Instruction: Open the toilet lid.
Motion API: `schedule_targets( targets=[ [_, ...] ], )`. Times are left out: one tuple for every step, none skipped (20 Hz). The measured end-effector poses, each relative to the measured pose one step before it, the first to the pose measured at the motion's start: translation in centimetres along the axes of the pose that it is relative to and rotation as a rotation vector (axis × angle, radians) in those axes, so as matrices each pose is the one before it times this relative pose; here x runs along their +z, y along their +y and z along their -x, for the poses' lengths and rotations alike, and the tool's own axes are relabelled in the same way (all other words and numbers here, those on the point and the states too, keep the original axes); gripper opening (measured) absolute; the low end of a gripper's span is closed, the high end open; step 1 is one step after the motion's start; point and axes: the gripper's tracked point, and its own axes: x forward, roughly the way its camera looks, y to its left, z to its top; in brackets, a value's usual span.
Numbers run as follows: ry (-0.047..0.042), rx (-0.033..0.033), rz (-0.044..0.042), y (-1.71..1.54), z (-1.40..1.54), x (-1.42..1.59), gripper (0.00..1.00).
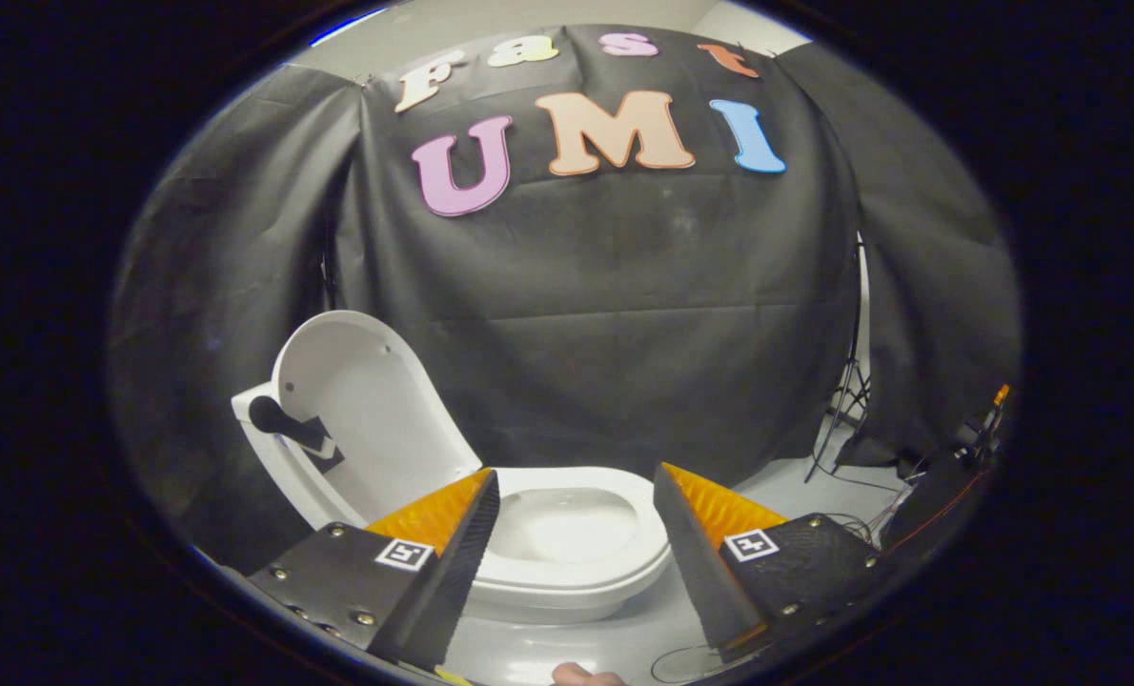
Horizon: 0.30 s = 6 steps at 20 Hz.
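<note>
A white toilet stands on the floor just beyond my fingers. Its lid [367,405] is raised, leaning back against the tank, with its inner face toward me. The seat ring [577,562] lies down around the bowl [572,524]. My gripper [577,495] is open, with nothing between its orange-and-black fingers [453,534]. The gap between the fingertips frames the bowl, and the fingers hang apart from the toilet, touching neither lid nor seat.
A black flush handle [281,424] sticks out of the tank left of the lid. Black cloth walls the booth behind the toilet. A stand leg [848,400] and loose cables [872,524] lie on the floor to the right. A fingertip [586,676] shows below the fingers.
</note>
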Motion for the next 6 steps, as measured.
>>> schedule_targets(
  targets=[
    [-0.00727,-0.00056,-0.00044,-0.114,0.036,0.192,0.95],
    [-0.01128,-0.00003,-0.00105,-0.094,0.096,0.087,0.95],
    [-0.01070,0.00055,-0.00214,-0.133,0.126,0.335,0.95],
    [-0.00893,-0.00244,-0.00346,-0.224,-0.082,0.261,0.95],
    [-0.00541,0.00024,-0.00320,-0.081,0.026,0.202,0.95],
    [-0.00534,0.00188,-0.00216,-0.039,0.065,0.027,0.95]
  ],
)
